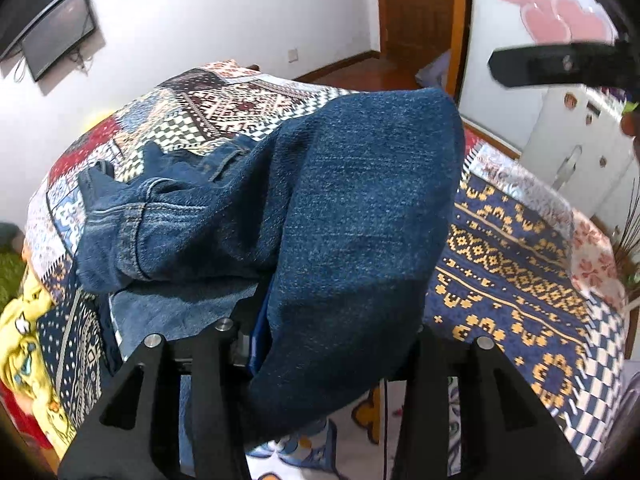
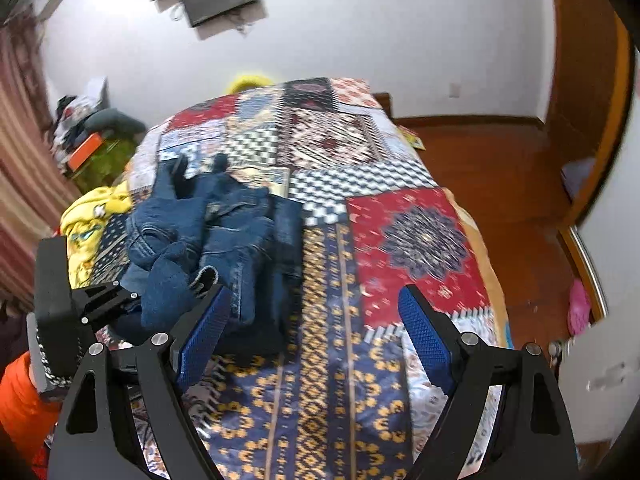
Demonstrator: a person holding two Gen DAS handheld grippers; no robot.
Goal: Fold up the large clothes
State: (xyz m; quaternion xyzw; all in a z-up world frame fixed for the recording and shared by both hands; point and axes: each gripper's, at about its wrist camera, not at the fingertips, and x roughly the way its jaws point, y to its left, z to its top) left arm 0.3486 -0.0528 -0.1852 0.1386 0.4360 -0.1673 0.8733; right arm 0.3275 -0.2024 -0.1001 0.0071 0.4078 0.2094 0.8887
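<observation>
The jeans [image 2: 224, 248] lie bunched on the bed [image 2: 416, 248], one leg lifted up in the left claw [image 1: 320, 344], pinched tight. The right claw [image 2: 316, 328] gapes wide and empty over the bedspread, with the jeans just off to its left.

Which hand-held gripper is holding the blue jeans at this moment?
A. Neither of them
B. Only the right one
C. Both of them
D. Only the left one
D: in the right wrist view the left hand-held gripper is clamped on the jeans, while the right hand-held gripper stands wide open over the patchwork bedspread with nothing between its pads.
</observation>
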